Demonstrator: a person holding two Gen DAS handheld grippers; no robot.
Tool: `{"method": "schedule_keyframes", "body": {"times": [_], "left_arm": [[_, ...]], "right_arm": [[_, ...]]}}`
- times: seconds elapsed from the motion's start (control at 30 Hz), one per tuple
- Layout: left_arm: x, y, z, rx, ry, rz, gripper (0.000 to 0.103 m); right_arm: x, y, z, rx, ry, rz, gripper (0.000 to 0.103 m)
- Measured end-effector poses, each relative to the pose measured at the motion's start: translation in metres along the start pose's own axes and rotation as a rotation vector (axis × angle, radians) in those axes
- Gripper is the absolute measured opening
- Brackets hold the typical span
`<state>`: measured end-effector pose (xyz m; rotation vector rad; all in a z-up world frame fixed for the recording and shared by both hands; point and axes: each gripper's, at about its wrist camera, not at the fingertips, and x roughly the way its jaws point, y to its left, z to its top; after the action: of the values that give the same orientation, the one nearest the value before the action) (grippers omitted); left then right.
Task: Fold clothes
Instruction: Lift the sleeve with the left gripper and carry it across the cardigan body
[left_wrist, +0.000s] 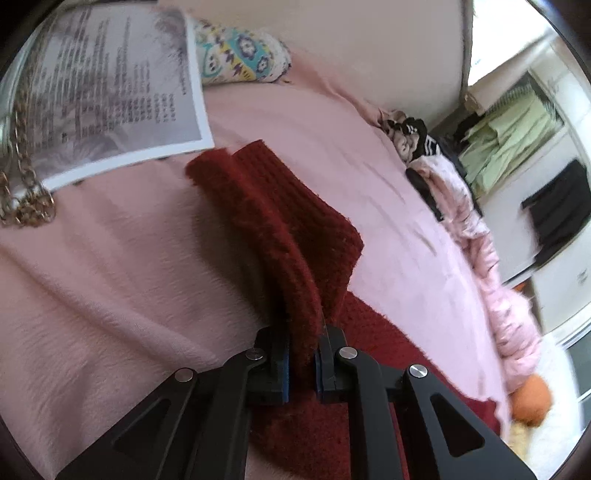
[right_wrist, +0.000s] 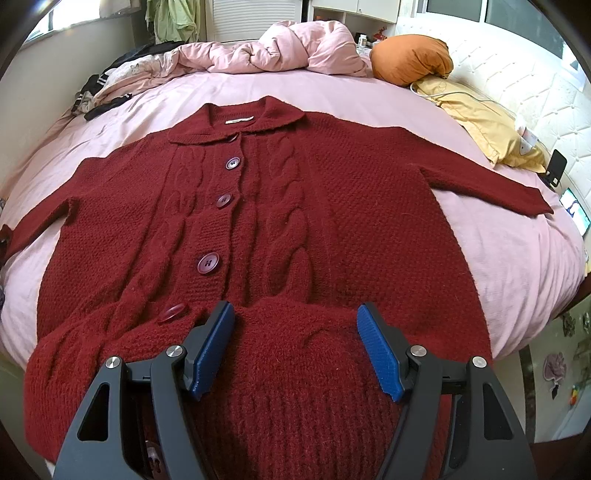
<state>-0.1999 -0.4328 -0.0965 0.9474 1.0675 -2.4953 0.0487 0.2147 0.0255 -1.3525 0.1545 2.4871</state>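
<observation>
A dark red knitted cardigan (right_wrist: 258, 206) lies face up and buttoned on a bed (right_wrist: 517, 266) covered with a pink sheet, its collar at the far side and both sleeves stretched out to left and right. The left hand-held gripper (left_wrist: 303, 369) is pressed together, pinching the cuff end of one sleeve (left_wrist: 280, 221), which stands up folded between its pads. The right hand-held gripper (right_wrist: 295, 350) is spread, its blue pads on either side of a raised bunch of hem near the camera. A crumpled pink duvet (right_wrist: 288, 48) and an orange pillow (right_wrist: 410, 59) lie at the far end.
</observation>
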Motion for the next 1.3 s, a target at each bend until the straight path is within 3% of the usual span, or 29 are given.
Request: {"method": "schedule_keyframes", "body": {"times": [0.17,0.3,0.37,0.47,0.7,0.8,1.1,1.3], "left_arm": [[0.008,-0.042,-0.002,0.189,-0.018,0.209,0.012],[0.003,-0.054,-0.010,0.348,0.000,0.365,0.011],[-0.002,-0.073,-0.018,0.443,-0.018,0.407,0.011],[-0.016,-0.096,-0.031,0.506,-0.055,0.381,0.010],[-0.026,-0.173,-0.074,0.641,-0.033,0.262,0.009],[-0.026,-0.213,-0.106,0.731,0.000,0.194,0.009],[-0.040,-0.304,-0.189,0.817,0.071,0.052,0.009],[-0.038,-0.335,-0.235,0.896,0.135,0.037,0.009]], "right_arm": [[0.000,0.000,0.000,0.000,0.001,0.002,0.069],[0.001,0.000,0.000,0.006,0.005,0.009,0.069],[0.001,-0.001,0.000,0.008,0.006,0.012,0.069],[0.001,-0.002,0.000,0.014,0.008,0.022,0.069],[0.001,-0.007,-0.001,0.031,0.006,0.057,0.069],[0.001,-0.008,-0.002,0.037,0.006,0.068,0.069],[0.000,-0.016,-0.003,0.058,0.002,0.121,0.069],[-0.002,-0.021,-0.005,0.078,-0.008,0.159,0.069]]}}
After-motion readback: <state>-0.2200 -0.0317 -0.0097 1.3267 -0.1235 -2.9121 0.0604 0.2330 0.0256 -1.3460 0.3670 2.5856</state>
